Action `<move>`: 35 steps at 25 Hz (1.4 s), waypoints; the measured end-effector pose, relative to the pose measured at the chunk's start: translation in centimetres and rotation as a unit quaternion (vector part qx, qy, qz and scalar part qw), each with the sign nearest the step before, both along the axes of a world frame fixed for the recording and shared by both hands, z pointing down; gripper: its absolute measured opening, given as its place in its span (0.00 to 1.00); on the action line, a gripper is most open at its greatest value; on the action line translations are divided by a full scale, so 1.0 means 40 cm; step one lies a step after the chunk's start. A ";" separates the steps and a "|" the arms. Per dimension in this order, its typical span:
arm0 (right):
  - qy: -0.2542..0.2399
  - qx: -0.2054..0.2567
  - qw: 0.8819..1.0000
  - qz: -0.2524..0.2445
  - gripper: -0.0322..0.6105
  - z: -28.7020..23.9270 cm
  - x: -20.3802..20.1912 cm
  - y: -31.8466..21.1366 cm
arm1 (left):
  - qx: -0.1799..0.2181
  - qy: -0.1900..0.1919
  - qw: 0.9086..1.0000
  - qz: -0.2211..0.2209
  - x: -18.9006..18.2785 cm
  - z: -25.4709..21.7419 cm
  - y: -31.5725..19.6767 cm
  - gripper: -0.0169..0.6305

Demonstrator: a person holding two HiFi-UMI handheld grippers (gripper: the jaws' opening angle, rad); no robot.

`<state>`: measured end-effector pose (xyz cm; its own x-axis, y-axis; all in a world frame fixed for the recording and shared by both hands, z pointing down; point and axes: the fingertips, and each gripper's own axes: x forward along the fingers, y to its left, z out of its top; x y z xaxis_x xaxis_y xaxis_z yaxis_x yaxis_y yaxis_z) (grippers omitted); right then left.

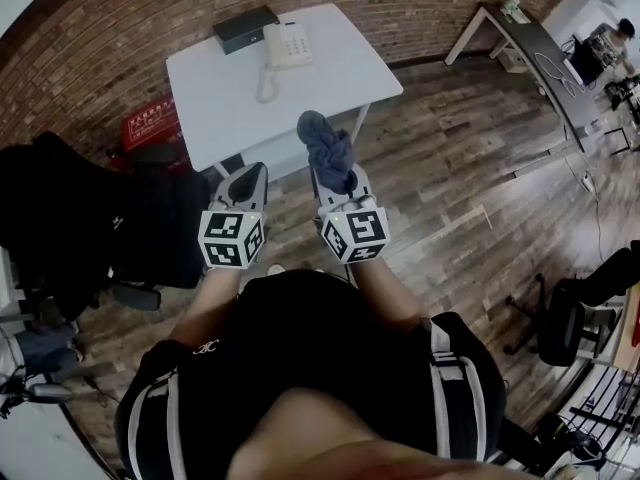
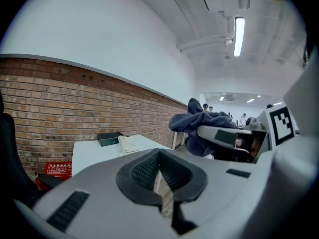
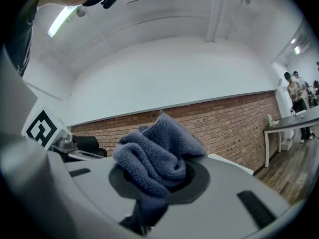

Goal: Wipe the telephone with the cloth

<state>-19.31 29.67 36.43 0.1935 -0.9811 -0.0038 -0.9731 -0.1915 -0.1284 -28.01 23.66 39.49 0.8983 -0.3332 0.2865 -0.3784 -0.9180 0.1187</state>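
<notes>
Where I stand: on the wood floor [image 1: 450, 188], short of the table, both grippers held out in front of my black top.
Left gripper [image 1: 248, 180]: jaws drawn together to a thin slit, nothing between them; its own view [image 2: 160, 183] shows the dark ribbed pads meeting in a V.
Right gripper [image 1: 340, 183]: pinching the cloth; in its own view [image 3: 164, 180] the jaws are clamped on the lower part of the bundle.
Cloth [image 1: 325, 148]: blue-grey terry, bunched up, standing up out of the right jaws [image 3: 157, 156]; in the air, well apart from the table; also seen from the left gripper view [image 2: 199, 121].
Grippers to each other: side by side, near, not touching; left one a bit lower in the head view.
Table [image 1: 240, 98]: white, ahead of both grippers, back edge at the wall [image 2: 92, 151].
Telephone [image 1: 287, 43]: white, sits at the far side of the tabletop, handset on its cradle, curly cord [image 1: 266, 83] trailing toward me; small in the left gripper view [image 2: 129, 143].
Dark box [image 1: 245, 28]: flat, just beside the telephone on its left, touching or nearly so, cannot tell which [image 2: 108, 140].
Red crate [image 1: 150, 123]: on the floor left of the table.
Brick wall [image 1: 100, 38]: behind the table.
Far desk [image 1: 545, 58]: grey, off to the right, well apart.
</notes>
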 end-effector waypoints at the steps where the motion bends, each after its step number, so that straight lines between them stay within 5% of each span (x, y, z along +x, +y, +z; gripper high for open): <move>1: 0.001 0.000 1.000 0.001 0.13 -0.001 0.002 0.007 | 0.001 0.000 1.000 0.002 0.004 0.000 0.006 0.01; 19: 0.003 0.001 1.000 -0.006 0.14 0.029 0.062 0.157 | -0.003 -0.016 1.000 0.007 0.067 0.049 0.159 0.01; 35: 0.024 0.002 1.000 0.013 0.14 0.046 0.268 -0.051 | 0.009 0.017 1.000 0.018 0.282 0.059 -0.076 0.02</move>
